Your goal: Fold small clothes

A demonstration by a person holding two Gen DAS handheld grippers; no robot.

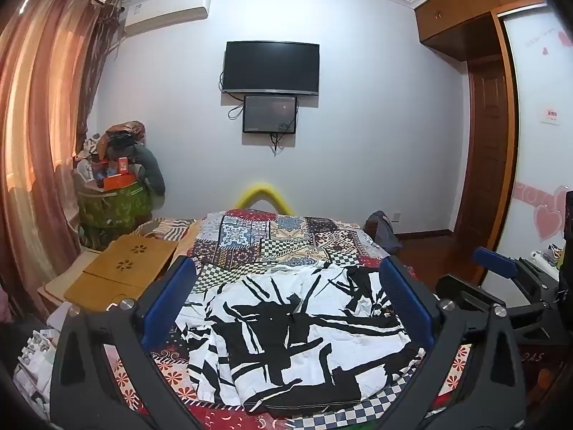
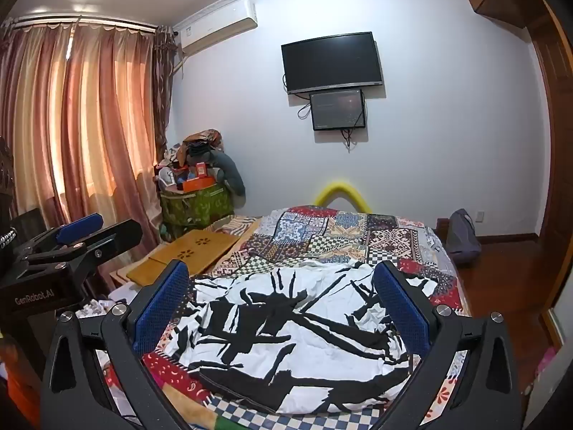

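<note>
While both the left gripper (image 1: 286, 297) and right gripper (image 2: 283, 294) hover with jaws spread wide and empty, the black-and-white garment (image 1: 297, 337) lies rumpled on the patchwork bedspread (image 1: 272, 236). It looks light, soft and floppy; pinching its near hem corners seems best.

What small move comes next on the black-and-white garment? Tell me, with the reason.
Probably lower the left hand-held gripper and right hand-held gripper toward the garment to pinch its edges: both stand wide open and empty above it, and it lies crumpled, unfolded, on the patchwork bedspread.
</note>
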